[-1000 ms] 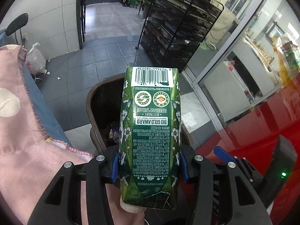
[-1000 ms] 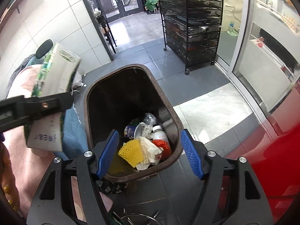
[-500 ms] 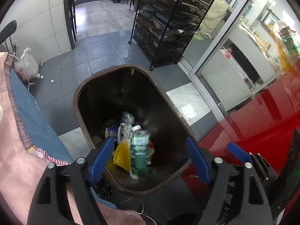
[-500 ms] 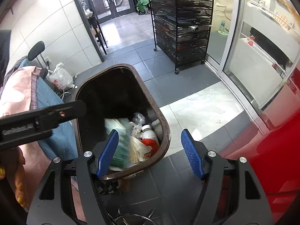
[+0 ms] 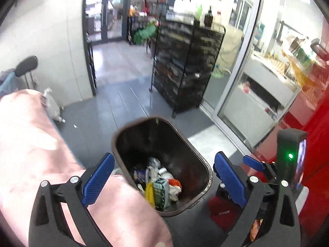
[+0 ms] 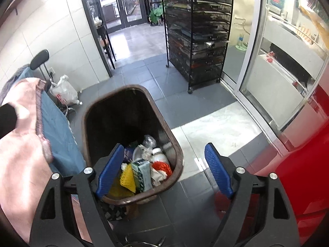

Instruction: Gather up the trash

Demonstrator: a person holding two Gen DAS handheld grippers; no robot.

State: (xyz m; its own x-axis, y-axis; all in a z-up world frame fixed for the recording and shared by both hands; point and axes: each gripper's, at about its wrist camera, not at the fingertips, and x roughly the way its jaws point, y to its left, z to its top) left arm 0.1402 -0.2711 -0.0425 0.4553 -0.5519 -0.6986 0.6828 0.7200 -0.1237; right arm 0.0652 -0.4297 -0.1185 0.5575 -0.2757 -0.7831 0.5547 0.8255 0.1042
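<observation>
**Inspector:** Where does the trash lie relative to the grippers?

**Assistant:** The green printed drink carton (image 6: 141,175) lies inside the brown oval plastic bin (image 6: 176,150), on the heap beside a yellow foam net sleeve (image 6: 126,178) and a white-capped plastic bottle (image 6: 159,154). Its long axis runs roughly away from the cameras. The bin stands on the grey tiled floor (image 6: 185,103), below and ahead of both tools.

**Inspector:** Which gripper is nearer?

**Assistant:** I judge the right gripper (image 6: 164,170) slightly nearer; its left blue pad overlaps the bin rim in view. The left gripper (image 5: 163,180) hangs above the same opening, carton (image 5: 161,192) visible between its fingers.

**Inspector:** Jaw condition?

**Assistant:** Both spread wide, holding nothing, touching nothing.

**Inspector:** Assessment?

**Assistant:** The carton is binned; any further pickup would require turning away from the bin.
</observation>
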